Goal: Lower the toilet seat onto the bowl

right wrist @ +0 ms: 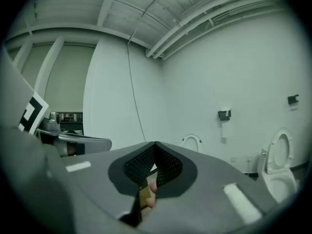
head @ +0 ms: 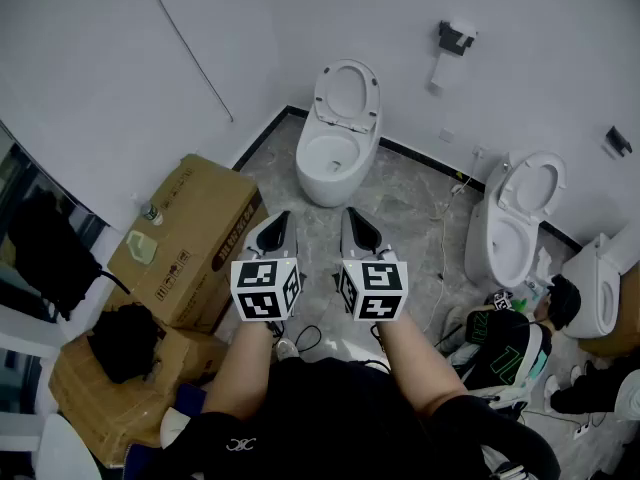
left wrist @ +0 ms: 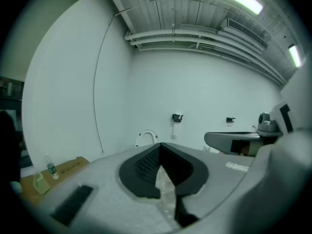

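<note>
Looking steeply down, we see our two forearms reaching forward, each ending in a cube of black-and-white square markers. Beyond them are the left gripper (head: 278,230) and right gripper (head: 360,230), side by side and pointing ahead. Both are clenched with nothing in them: each gripper's own view shows its dark jaw tips meeting. At our left sit two cardboard boxes. The smaller box (head: 105,403) is nearest, and the larger box (head: 190,238) has its long edge running just beside the left gripper. Its side carries dark print too small to read, and one bottle (head: 152,213) stands on top. At our right a person (head: 510,348) crouches in a dark top with green markings. A lane of grey marbled floor (head: 410,208) runs from the grippers to the wall, hemmed by the large box on the left and by a thin cable (head: 445,238) on the right. We count three white toilets. The first toilet (head: 335,163) stands straight ahead where the floor meets the black skirting, and its toilet seat (head: 347,93) is raised against the wall, well apart from both grippers. The second toilet (head: 505,233) is to the right, seat also up, and the third toilet (head: 600,283) is cut off by the right edge. Two dark wall holders are mounted farthest off, one wall holder (head: 455,36) beyond the first toilet and another wall holder (head: 618,140) at the far right.
</note>
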The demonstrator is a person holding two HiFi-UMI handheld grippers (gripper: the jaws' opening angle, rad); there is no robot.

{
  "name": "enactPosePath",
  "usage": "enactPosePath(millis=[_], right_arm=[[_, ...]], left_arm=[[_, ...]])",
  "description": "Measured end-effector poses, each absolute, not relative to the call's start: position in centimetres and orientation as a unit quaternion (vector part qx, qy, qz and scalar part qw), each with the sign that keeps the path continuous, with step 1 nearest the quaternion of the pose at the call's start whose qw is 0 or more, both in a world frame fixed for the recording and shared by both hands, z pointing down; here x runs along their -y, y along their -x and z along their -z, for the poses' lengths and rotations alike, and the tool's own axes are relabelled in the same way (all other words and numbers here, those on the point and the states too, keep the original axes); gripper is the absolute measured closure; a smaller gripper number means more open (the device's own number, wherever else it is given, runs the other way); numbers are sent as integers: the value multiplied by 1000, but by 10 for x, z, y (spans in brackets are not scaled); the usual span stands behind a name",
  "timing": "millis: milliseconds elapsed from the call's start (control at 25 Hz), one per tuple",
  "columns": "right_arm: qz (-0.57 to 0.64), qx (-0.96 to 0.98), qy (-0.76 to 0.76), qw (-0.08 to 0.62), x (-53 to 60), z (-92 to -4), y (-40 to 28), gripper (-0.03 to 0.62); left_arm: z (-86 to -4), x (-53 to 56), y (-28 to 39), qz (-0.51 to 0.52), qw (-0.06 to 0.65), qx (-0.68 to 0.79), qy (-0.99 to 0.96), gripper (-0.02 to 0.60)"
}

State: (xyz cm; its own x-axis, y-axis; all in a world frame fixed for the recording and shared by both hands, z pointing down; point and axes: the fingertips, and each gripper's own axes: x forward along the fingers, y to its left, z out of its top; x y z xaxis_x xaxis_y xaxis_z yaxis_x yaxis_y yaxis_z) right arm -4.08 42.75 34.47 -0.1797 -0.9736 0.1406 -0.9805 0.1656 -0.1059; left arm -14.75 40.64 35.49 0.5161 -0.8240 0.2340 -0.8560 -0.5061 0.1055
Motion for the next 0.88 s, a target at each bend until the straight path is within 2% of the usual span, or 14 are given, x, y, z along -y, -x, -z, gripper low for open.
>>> enactPosePath(millis=[360,880], right_arm=[[-85,766,-637,15,-386,-343,72,589],[-85,747,-659,23,-330,-351,150,589]], left_arm=[[-357,-365,171,-77,119,476,-868,575],[-361,-301,242,-86,117,440,-886,574]])
